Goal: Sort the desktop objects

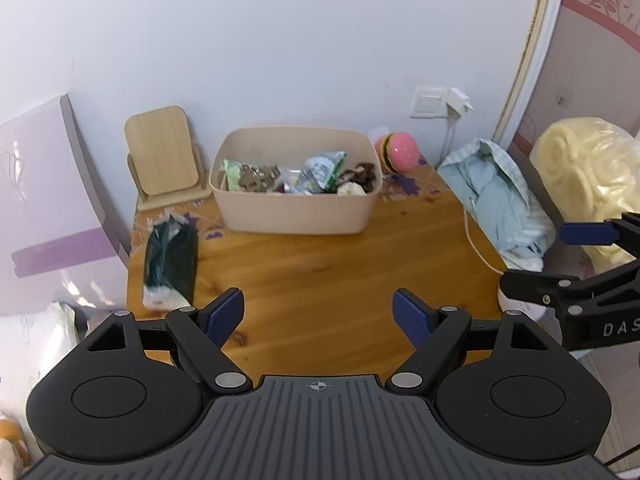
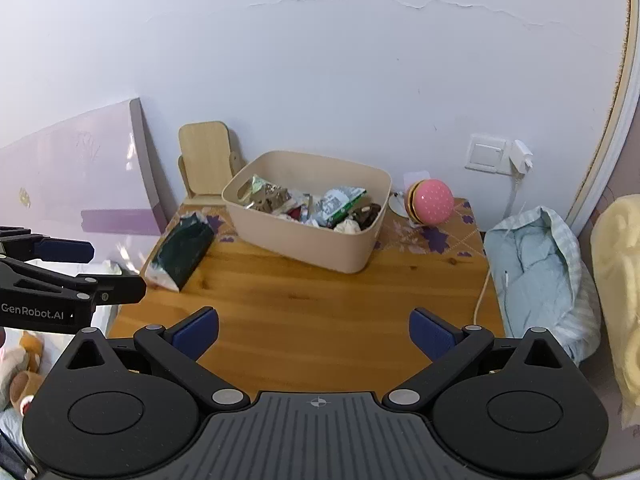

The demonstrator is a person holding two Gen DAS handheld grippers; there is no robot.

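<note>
Left wrist view shows both the left gripper point(image 1: 319, 312) and right gripper point(image 2: 314, 334) wide open and empty, so I would approach the dark packet point(image 1: 171, 266) at the table's point(image 1: 340, 272) left edge slowly, then carry it to the beige bin point(image 1: 294, 210) near the back edge.

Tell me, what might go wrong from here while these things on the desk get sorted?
Three risks, as guesses. The beige bin already looks heaped with wrappers, so more could spill over its rim. The dark tissue pack lies near the table's left edge and a nudge from the left gripper might push it off. The white cable trails down the right side, where the right gripper could snag it.
</note>
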